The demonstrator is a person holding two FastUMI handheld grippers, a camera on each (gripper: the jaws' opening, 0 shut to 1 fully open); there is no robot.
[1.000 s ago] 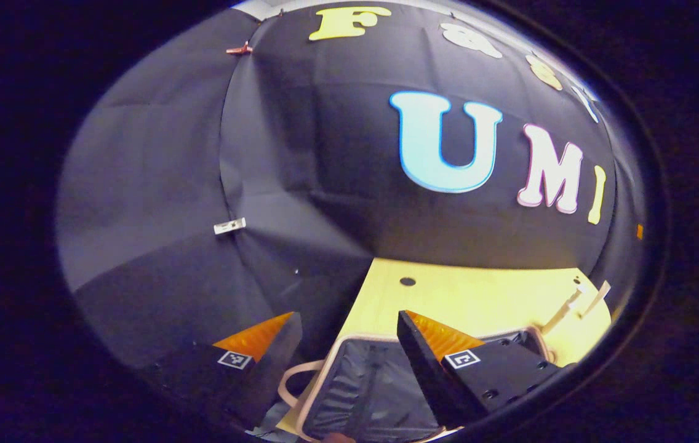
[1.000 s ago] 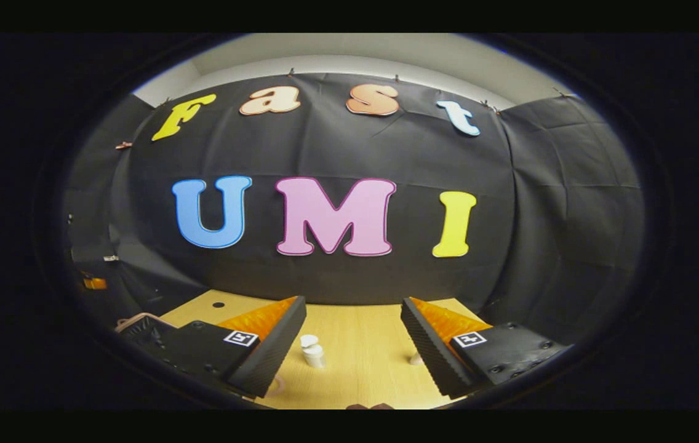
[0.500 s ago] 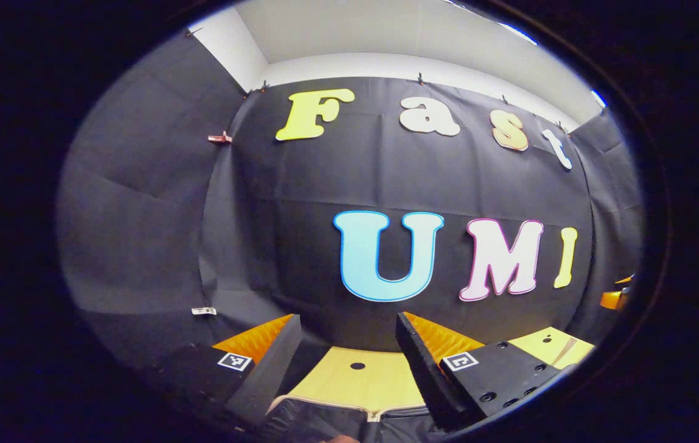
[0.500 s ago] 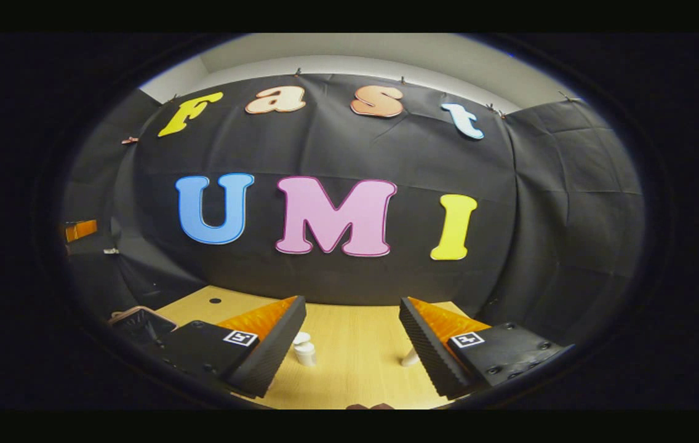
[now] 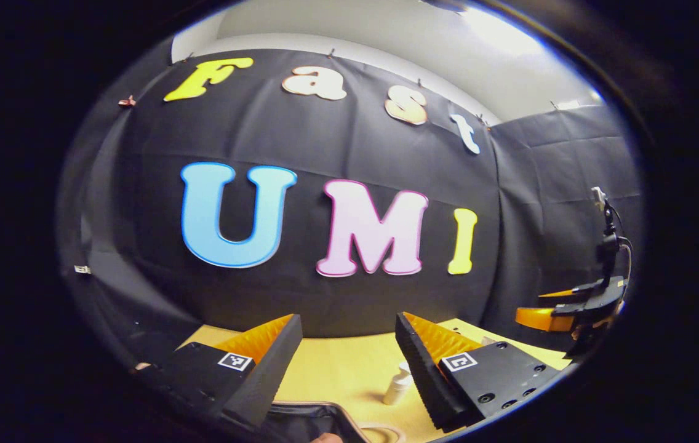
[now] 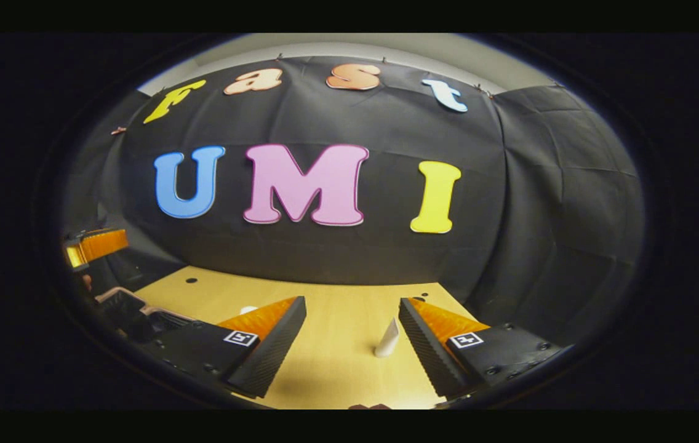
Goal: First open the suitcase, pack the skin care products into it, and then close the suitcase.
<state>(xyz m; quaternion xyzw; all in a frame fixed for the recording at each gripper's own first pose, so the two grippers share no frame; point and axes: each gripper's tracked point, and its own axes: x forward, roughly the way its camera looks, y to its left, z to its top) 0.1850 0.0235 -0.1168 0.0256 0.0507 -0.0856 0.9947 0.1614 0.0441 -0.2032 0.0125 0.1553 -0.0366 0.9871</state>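
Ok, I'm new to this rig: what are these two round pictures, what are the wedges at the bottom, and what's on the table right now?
There is no robot arm here. A person holds a pair of tongs in each hand, and a wide-angle camera rides on each, looking forward along its two fingers. Those wedges are the fingers.

In the left gripper view, the left tongs are open and hold nothing. Beyond them lies the wooden table, with a small white bottle standing close by the finger on the right of the picture. The dark suitcase peeks in at the bottom edge. Far right, the other tongs show in the air.

In the right gripper view, the right tongs are also open and empty. A white tube stands on the table between the fingers, farther off. The suitcase sits at the left, open.
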